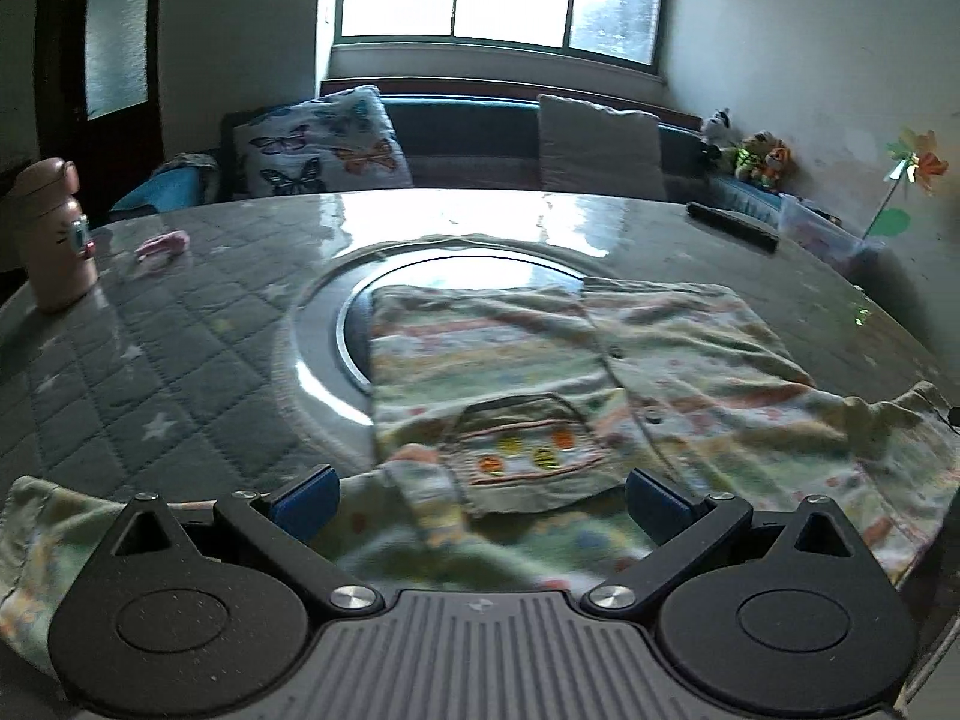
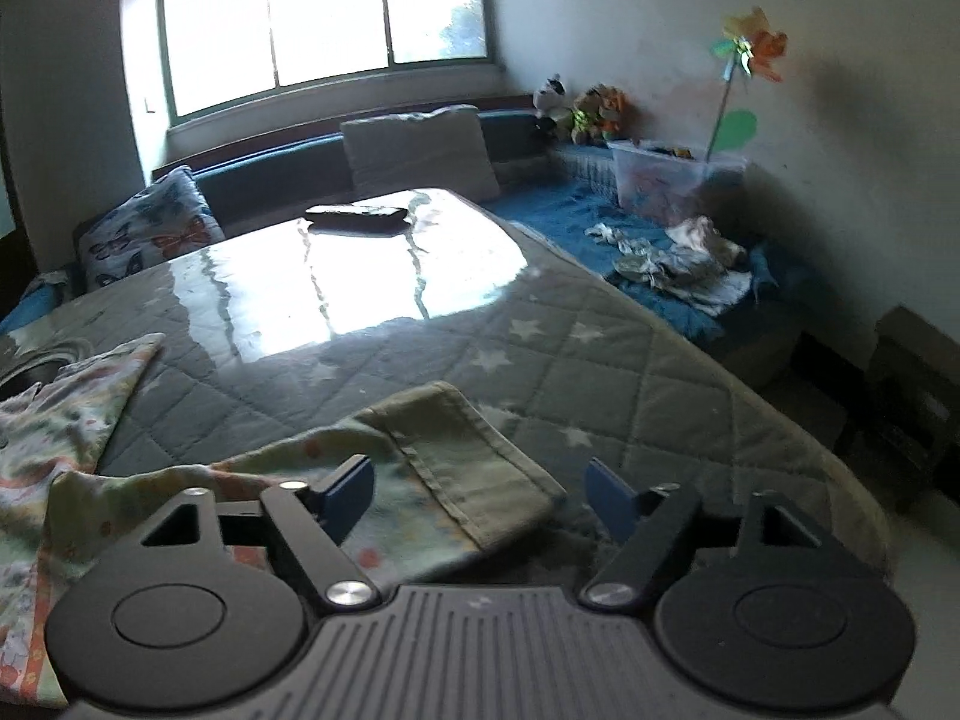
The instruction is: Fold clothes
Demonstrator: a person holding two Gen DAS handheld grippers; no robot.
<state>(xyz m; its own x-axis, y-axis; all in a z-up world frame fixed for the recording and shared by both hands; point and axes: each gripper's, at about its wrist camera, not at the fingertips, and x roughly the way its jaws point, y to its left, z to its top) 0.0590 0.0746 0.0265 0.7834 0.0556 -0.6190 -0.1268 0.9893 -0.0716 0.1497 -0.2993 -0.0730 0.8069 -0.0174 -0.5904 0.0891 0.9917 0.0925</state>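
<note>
A small pastel-striped shirt (image 1: 510, 360) with a buttoned front and a decorated chest pocket (image 1: 528, 450) lies spread flat on the quilted table cover (image 1: 150, 360). My left gripper (image 1: 480, 504) hovers open over the shirt's near part, its blue pads (image 1: 306, 501) wide apart and not pressing the cloth. One sleeve (image 1: 36, 540) trails off at the lower left. In the right wrist view, the other sleeve (image 2: 456, 450) lies between the fingers of my right gripper (image 2: 480, 495). That gripper is open, with its pads clear of the sleeve's cuff.
The shirt partly covers a round glass turntable (image 1: 324, 348). A pink bottle (image 1: 54, 234) and a small pink item (image 1: 162, 243) sit at the far left, a black case (image 2: 357, 216) at the far edge. A bench holds pillows, a toy bin (image 2: 672, 180) and crumpled clothes (image 2: 678, 264).
</note>
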